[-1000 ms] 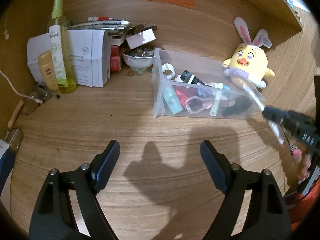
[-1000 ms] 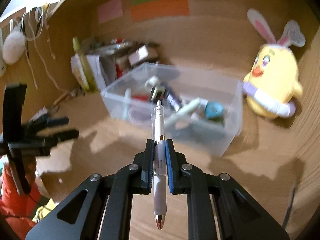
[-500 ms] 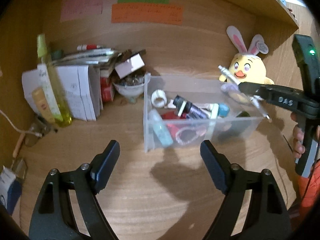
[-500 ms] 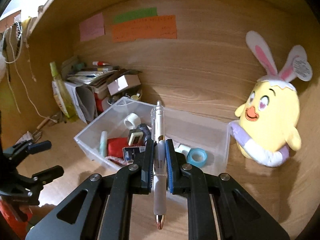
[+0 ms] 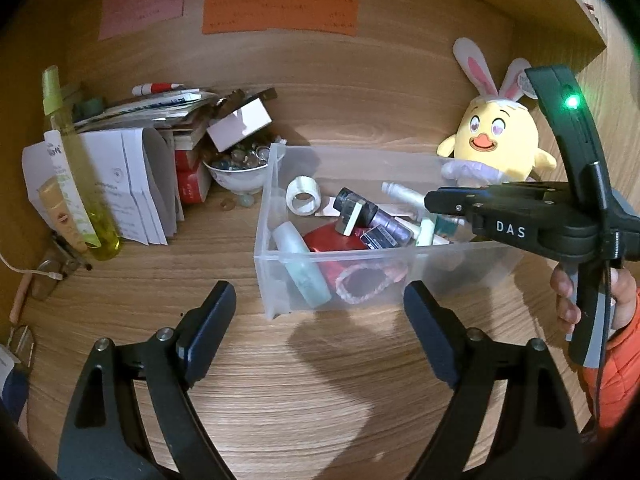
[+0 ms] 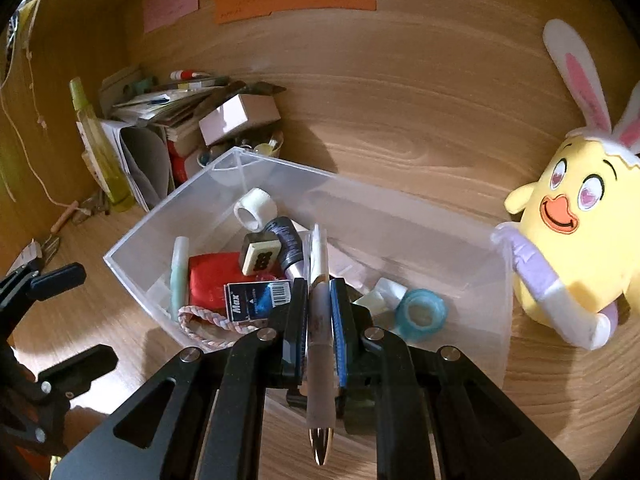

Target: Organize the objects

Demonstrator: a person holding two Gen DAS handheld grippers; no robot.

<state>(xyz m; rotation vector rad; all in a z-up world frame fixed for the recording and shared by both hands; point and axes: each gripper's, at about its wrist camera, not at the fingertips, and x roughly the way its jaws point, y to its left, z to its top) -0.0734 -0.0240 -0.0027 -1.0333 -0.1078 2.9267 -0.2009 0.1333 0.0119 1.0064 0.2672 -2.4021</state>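
Note:
A clear plastic bin [image 5: 280,256] [image 6: 132,268] stands on the wooden desk, holding tape rolls, a red pouch, a braided band, an eraser, tubes and a staples box. My right gripper [image 6: 319,284] [image 5: 430,200] is shut on a white pen [image 6: 320,344] and hovers over the bin's right half, pen pointing down into it. In the left wrist view the pen's tip end [image 5: 400,193] shows beyond the right gripper. My left gripper [image 5: 320,300] is open and empty, just in front of the bin's near wall.
A yellow chick plush [image 5: 496,144] [image 6: 576,232] stands right of the bin. A bowl of glass beads [image 5: 236,170], stacked papers and boxes [image 5: 132,184] and a yellow-green spray bottle [image 5: 76,176] crowd the back left. Sticky notes [image 5: 280,12] hang on the back wall.
My right gripper has carried the pen from the right side of the desk forward and over the bin, tilting down into it. The left gripper has drawn closer to the bin.

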